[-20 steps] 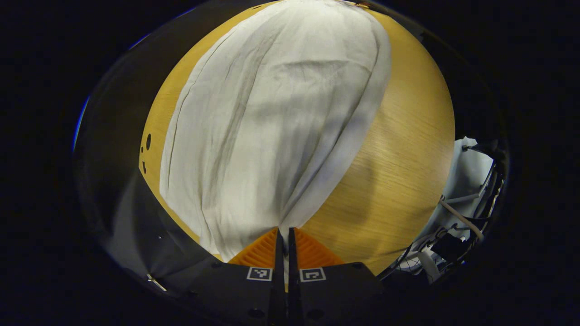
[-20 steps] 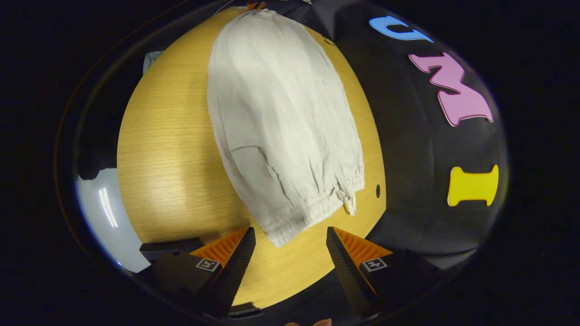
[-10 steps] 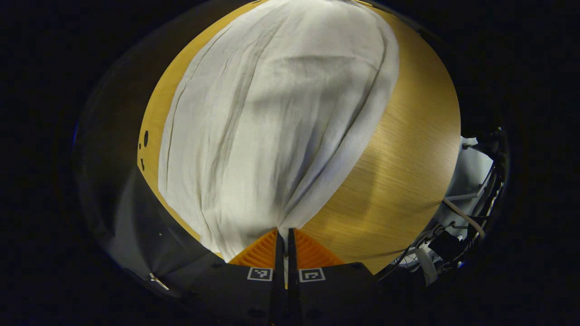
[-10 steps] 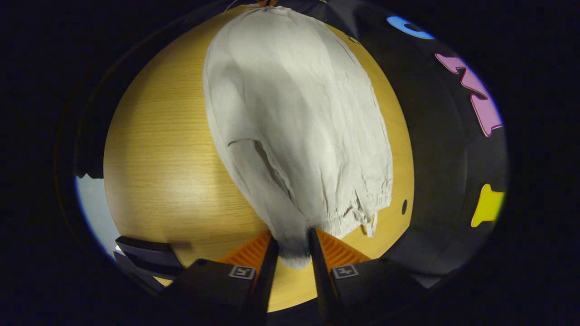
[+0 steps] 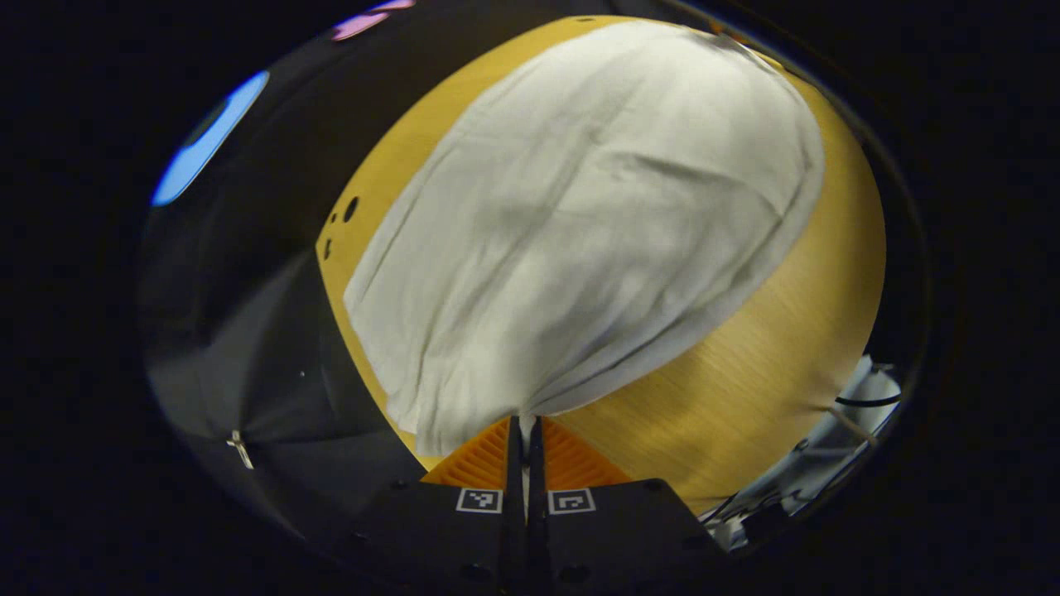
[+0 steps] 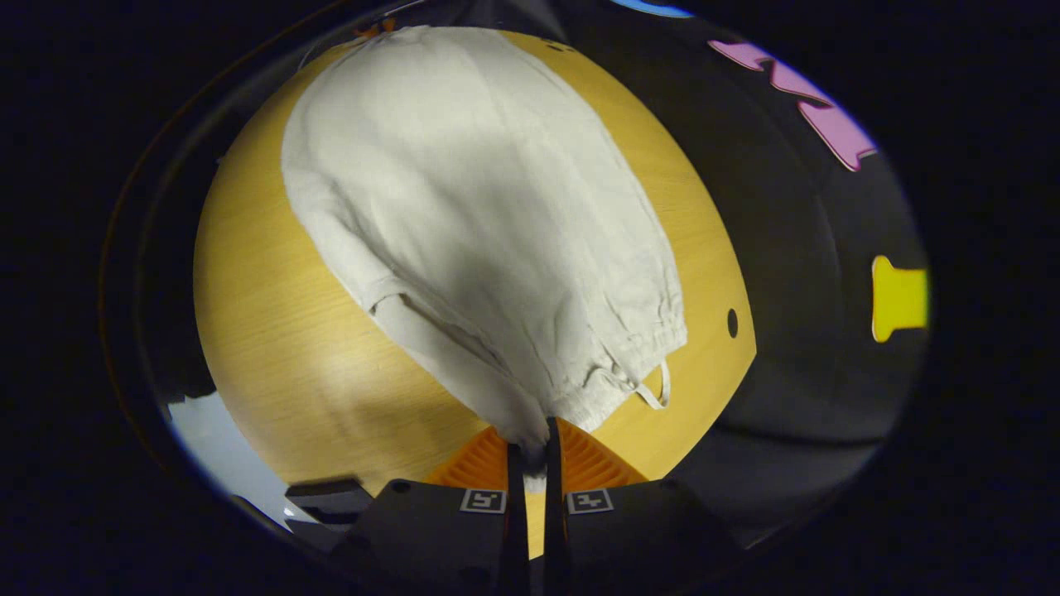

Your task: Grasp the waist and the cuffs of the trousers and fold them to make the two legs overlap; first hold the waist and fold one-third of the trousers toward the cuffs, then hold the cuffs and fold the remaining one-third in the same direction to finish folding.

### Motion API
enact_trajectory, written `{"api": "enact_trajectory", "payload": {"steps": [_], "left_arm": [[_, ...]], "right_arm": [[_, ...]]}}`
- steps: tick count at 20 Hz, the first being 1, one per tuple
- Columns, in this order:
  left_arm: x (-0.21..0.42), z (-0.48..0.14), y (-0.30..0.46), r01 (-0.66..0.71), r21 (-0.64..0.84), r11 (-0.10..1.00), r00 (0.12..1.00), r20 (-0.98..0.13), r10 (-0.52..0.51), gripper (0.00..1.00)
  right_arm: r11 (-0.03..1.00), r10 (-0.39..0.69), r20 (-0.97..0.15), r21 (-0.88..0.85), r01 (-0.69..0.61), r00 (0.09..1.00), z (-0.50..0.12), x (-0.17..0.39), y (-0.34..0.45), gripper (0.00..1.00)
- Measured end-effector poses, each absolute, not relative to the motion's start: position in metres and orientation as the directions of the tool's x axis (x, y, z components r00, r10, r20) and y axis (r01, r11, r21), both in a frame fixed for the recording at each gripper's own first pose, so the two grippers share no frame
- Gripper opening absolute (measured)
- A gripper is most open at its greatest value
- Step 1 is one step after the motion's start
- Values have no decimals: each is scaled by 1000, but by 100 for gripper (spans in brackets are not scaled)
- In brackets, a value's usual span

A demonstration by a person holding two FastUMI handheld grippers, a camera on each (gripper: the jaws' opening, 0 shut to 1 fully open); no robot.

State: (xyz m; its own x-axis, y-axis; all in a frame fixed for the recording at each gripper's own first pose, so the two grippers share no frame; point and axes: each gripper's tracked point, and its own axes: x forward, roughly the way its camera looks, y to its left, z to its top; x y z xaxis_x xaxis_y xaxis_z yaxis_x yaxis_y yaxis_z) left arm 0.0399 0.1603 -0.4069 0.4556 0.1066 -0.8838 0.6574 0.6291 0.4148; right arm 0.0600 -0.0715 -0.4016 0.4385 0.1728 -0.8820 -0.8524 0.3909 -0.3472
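Trousers (image 5: 580, 215) of pale cloth lie along the wooden bench (image 5: 770, 372), and their long axis goes away from each camera toward the far rim of the view. In the left gripper view the cloth narrows down to the left gripper (image 5: 523, 430), whose jaws are pressed together on the near end of the fabric, and from there it widens and runs up and to the right. In the right gripper view the trousers (image 6: 480, 207) have the gathered waist (image 6: 638, 364) nearest, with a drawstring loop (image 6: 658, 393) hanging just beside it on the bench (image 6: 273, 348). The right gripper (image 6: 530, 434) has its jaws clamped on the waist corner, and the legs stretch up and to the left from there. The pinched ends are drawn into folds at both grippers
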Motion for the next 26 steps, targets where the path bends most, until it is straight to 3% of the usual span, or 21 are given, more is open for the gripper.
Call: {"api": "enact_trajectory", "payload": {"steps": [5, 12, 17, 18, 19, 23, 26], "left_arm": [[79, -380, 164, 443, 328, 834, 516, -854, 63, 6], [155, -362, 158, 299, 314, 901, 590, -803, 85, 6], [206, -371, 158, 174, 258, 950, 590, -800, 109, 6], [217, -373, 156, 169, 259, 951, 589, -800, 113, 1], [226, -375, 156, 162, 262, 951, 586, -801, 121, 6], [243, -407, 154, 147, 261, 954, 516, -843, 151, 6], [245, -429, 155, 152, 272, 950, 458, -871, 176, 6]], "right_arm": [[660, 191, -826, -292, -692, 531, -366, 96, -64, 12], [849, 176, -775, -192, -492, 606, -341, 147, -61, 12], [892, 113, -834, -155, -425, 541, -371, 170, -70, 12], [893, 102, -844, -155, -423, 526, -379, 176, -70, 12], [901, 98, -855, -141, -411, 510, -388, 182, -69, 12], [953, 128, -901, -4, -304, 413, -420, 194, -61, 12], [980, 166, -904, 109, -164, 394, -430, 208, -58, 12]]}}
